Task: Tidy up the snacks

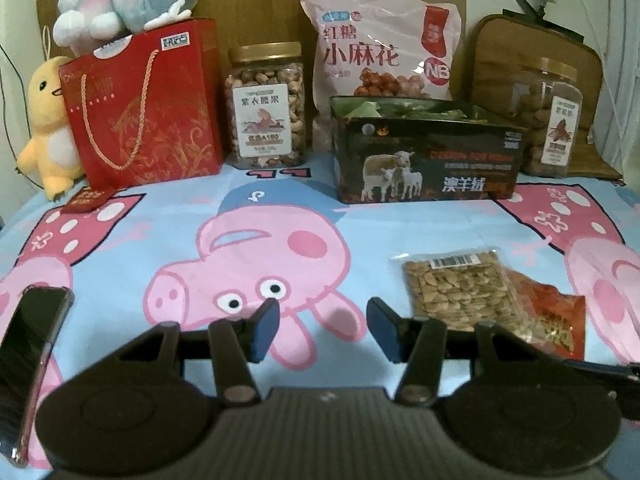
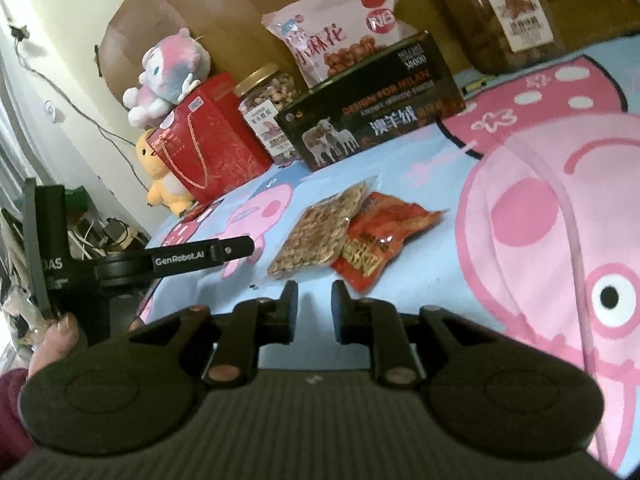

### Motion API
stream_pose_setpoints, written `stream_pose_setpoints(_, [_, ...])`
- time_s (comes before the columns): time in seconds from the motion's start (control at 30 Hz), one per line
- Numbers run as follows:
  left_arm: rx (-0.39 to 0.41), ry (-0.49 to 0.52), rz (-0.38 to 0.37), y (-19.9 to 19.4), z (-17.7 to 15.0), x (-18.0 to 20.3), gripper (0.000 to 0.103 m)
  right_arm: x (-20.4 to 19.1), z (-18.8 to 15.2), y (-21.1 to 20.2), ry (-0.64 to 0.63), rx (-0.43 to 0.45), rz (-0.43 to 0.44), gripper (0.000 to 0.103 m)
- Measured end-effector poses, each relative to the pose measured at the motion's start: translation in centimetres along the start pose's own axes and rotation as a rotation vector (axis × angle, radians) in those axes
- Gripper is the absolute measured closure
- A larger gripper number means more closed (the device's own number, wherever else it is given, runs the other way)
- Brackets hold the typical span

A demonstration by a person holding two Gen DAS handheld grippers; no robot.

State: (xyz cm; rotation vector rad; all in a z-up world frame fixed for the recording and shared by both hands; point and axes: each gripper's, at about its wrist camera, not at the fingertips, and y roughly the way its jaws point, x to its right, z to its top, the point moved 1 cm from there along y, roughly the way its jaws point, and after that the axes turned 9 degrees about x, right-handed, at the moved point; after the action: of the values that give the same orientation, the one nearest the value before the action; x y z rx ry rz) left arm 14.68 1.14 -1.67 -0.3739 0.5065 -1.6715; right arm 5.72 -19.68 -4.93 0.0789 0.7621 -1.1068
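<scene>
My right gripper (image 2: 315, 300) has a narrow empty gap, with the clear nut pack (image 2: 320, 232) just ahead of its fingertips and the red pack (image 2: 384, 240) touching it on the right. I'd widen before reaching, then take the nut pack by its near edge so the red one isn't dragged. My left gripper (image 1: 322, 322) is partly open and empty; the dark box (image 1: 424, 156) stands well ahead.

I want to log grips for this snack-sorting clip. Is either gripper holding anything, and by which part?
Nothing is held. The left gripper and the right gripper both stand open over the cloth, with the clear peanut packet and red packet lying ahead, untouched.
</scene>
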Motion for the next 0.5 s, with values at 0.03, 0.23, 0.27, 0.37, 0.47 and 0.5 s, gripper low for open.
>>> stream_pose_setpoints(0.03, [0.005, 0.004, 0.008, 0.0, 0.0, 0.0, 0.054, 0.1, 0.0, 0.0, 0.013, -0.001, 0.005, 0.081])
stream_pose_setpoints(0.23, [0.018, 0.015, 0.036, 0.4, 0.1, -0.2, 0.054, 1.2, -0.1, 0.1, 0.083, -0.006, 0.010, 0.079])
stream_pose_setpoints(0.27, [0.018, 0.017, 0.037, 0.4, 0.1, -0.3, 0.054, 1.4, -0.1, 0.1, 0.098, -0.007, 0.015, 0.079])
stream_pose_setpoints(0.37, [0.019, 0.019, 0.038, 0.5, 0.1, -0.2, 0.054, 1.7, 0.0, 0.1, 0.124, -0.008, 0.022, 0.079])
stream_pose_setpoints(0.47, [0.022, 0.026, 0.043, 0.7, 0.1, -0.2, 0.054, 1.9, 0.0, 0.0, 0.138, -0.007, 0.025, 0.079])
stream_pose_setpoints(0.5, [0.022, 0.027, 0.044, 0.8, 0.2, -0.2, 0.054, 1.9, 0.1, 0.0, 0.145, -0.006, 0.026, 0.079])
